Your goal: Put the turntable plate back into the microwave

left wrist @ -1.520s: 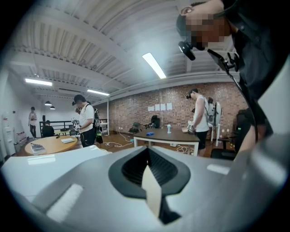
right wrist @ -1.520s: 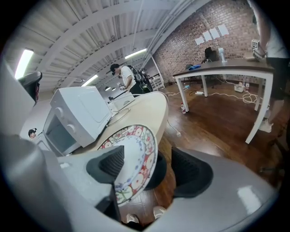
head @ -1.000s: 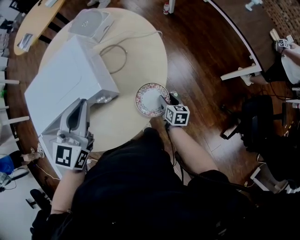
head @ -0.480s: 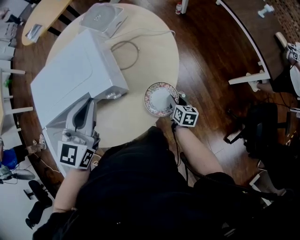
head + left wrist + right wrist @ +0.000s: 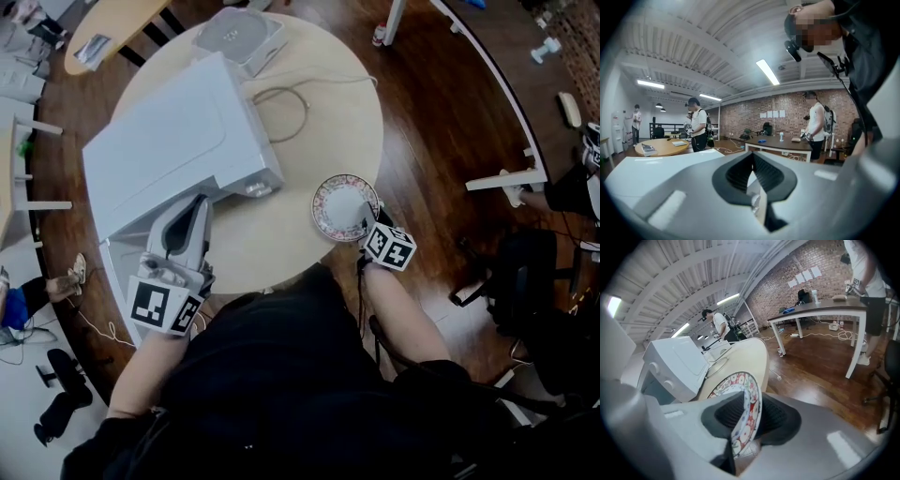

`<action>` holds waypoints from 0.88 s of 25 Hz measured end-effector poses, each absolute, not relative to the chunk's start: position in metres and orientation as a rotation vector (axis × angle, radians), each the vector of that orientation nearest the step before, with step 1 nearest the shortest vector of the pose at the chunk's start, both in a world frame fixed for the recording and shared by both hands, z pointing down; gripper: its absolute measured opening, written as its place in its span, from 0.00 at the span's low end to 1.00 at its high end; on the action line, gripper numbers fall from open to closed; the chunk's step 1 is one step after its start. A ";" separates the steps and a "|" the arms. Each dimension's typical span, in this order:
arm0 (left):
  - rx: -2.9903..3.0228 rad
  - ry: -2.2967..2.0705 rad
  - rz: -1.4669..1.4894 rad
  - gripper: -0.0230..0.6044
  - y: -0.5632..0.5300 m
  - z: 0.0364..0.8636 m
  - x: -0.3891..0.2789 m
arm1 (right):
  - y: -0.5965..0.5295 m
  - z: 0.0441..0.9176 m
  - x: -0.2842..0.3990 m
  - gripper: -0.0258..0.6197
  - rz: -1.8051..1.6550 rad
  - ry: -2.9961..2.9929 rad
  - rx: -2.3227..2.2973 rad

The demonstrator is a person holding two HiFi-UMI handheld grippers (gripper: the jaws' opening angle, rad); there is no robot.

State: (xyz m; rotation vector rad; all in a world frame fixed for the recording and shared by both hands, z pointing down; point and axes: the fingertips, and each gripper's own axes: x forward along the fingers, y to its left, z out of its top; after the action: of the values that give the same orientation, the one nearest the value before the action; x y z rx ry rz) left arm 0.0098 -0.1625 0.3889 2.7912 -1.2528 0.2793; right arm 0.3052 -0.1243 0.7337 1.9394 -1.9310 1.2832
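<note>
Plate rim [image 5: 330, 187] should be clamped deeper by just-closing jaws of right gripper [image 5: 362, 223] while microwave door [image 5: 114, 267] is pinched by left gripper [image 5: 192, 212].

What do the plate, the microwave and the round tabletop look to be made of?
Plate: probably glazed ceramic or porcelain, with a glossy white centre and a red floral band round the rim.
Microwave: smooth white casing with a slight sheen, either painted metal or plastic; the look leaves it open.
Tabletop: pale wood or wood-look laminate, with an even, matte beige surface.
</note>
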 end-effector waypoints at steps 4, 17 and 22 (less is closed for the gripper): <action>2.774 -1.287 0.248 0.04 -0.158 0.385 -0.009 | -0.117 0.729 0.308 0.16 1.397 -1.885 2.051; 2.762 -1.338 0.165 0.04 -0.136 0.375 -0.050 | -0.118 0.701 0.302 0.07 1.593 -1.946 2.283; 2.755 -1.353 0.133 0.04 -0.127 0.374 -0.059 | -0.109 0.697 0.299 0.07 1.681 -1.954 2.329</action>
State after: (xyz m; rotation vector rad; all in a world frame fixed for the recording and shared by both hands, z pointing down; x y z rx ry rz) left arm -0.0593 -0.1268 0.3743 2.7548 -1.3532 0.1330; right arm 0.2988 -0.1092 0.6968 2.3290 -1.9536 1.6809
